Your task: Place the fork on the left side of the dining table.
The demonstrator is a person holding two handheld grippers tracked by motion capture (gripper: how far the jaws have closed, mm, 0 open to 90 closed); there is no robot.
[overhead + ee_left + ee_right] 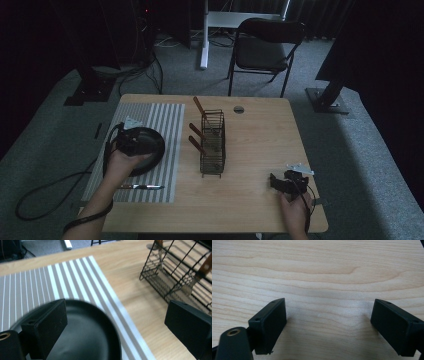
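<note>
On the striped placemat (165, 125) at the left of the tabletop (260, 150), the black plate (147, 147) lies under the left hand-held gripper (116, 325), whose jaws stand wide apart, one over the plate. A knife (141, 187) lies nearer. The right hand-held gripper (328, 325) rests released at the near right, by the wire basket (213, 145).

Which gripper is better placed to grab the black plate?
Left. The left gripper is open right over the black plate on the striped mat; the right gripper rests open on bare table, beyond the wire rack.
</note>
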